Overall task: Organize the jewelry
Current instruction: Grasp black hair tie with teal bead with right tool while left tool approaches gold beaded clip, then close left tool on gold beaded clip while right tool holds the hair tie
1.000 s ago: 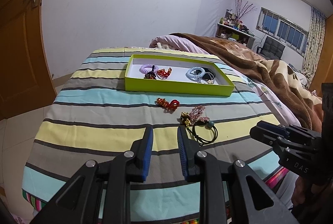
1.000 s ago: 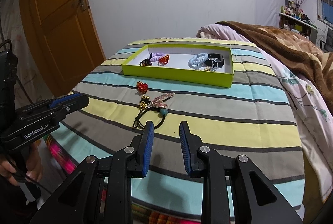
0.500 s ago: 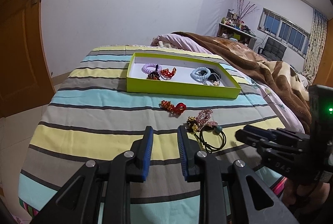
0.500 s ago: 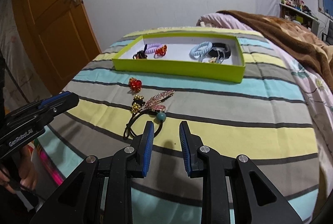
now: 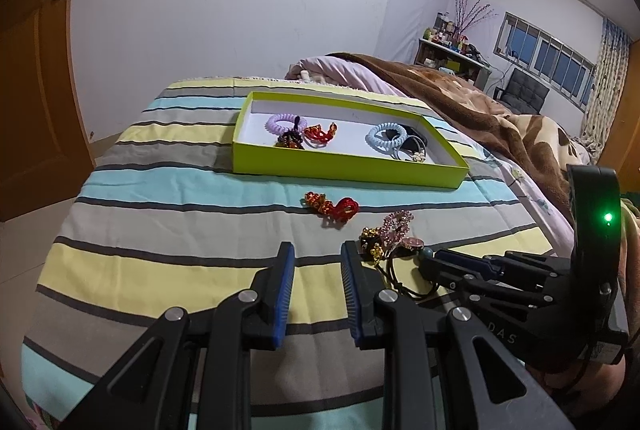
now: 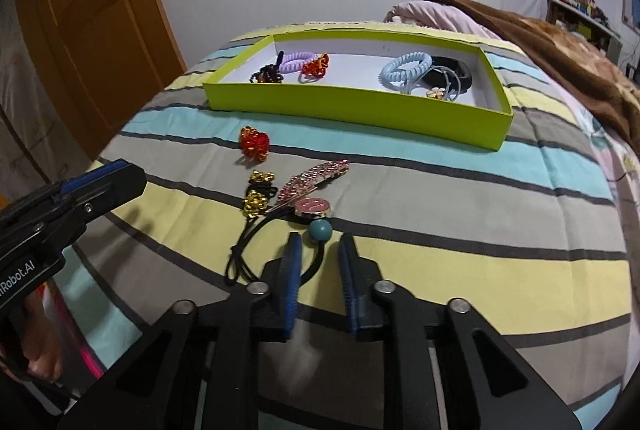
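Note:
A black hair tie with a teal bead (image 6: 321,231) lies on the striped bedspread, its elastic loop running between my right gripper's (image 6: 320,246) fingers. The jaws are closing around the loop and do not press on it. Beside it lie a pink rhinestone clip (image 6: 316,176), a gold beaded tie (image 6: 256,198) and a red beaded piece (image 6: 254,144). Behind them is the lime green tray (image 6: 360,110), holding spiral ties and other pieces. My left gripper (image 5: 318,254) hovers open and empty over the bedspread, left of the pile (image 5: 394,230). The right gripper's tip (image 5: 434,262) touches down at the pile.
The bed's striped cover (image 5: 180,214) drops away at the front and left. A brown blanket (image 5: 500,118) lies on the right. A wooden door (image 6: 92,10) stands at the left. A person's hand (image 6: 36,362) holds the left gripper's handle.
My right gripper has come forward and down onto the black hair tie, and its jaws have narrowed. The left gripper has crept a little closer to the pile.

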`<state>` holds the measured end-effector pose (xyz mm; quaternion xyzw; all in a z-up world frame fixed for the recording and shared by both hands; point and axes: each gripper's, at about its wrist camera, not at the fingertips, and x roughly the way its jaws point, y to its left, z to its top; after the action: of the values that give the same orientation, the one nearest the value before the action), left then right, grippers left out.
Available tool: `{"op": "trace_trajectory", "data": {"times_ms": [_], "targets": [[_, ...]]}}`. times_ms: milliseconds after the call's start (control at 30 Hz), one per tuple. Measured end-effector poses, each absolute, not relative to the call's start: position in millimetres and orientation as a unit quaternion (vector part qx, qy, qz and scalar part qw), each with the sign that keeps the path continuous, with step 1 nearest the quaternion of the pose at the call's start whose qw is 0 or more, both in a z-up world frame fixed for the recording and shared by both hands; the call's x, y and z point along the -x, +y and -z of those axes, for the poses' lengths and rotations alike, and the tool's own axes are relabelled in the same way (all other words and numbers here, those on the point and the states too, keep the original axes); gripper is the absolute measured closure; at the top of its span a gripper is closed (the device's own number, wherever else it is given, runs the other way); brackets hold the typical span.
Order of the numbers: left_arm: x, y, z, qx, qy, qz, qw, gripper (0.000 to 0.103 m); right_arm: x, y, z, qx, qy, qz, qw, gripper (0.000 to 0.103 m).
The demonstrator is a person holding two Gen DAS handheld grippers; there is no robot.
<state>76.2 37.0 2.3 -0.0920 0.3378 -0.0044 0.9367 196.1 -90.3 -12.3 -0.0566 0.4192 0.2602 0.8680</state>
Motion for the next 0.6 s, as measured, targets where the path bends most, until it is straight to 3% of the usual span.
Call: {"op": "trace_trajectory", "data": {"times_ms": [167, 600], "targets": [[-86.3, 31.3, 3.8, 0.095, 0.347, 0.015, 0.933, 0.078, -198.3, -99.9, 12.1, 0.050, 0.421, -0.255, 0.869, 0.100], [-123.9, 5.6, 22.5, 0.105, 0.393, 0.040, 0.913, 0.073, -201.9, -141.6, 6.9, 0.021, 0.418, -0.226, 0.879, 0.101]]}}
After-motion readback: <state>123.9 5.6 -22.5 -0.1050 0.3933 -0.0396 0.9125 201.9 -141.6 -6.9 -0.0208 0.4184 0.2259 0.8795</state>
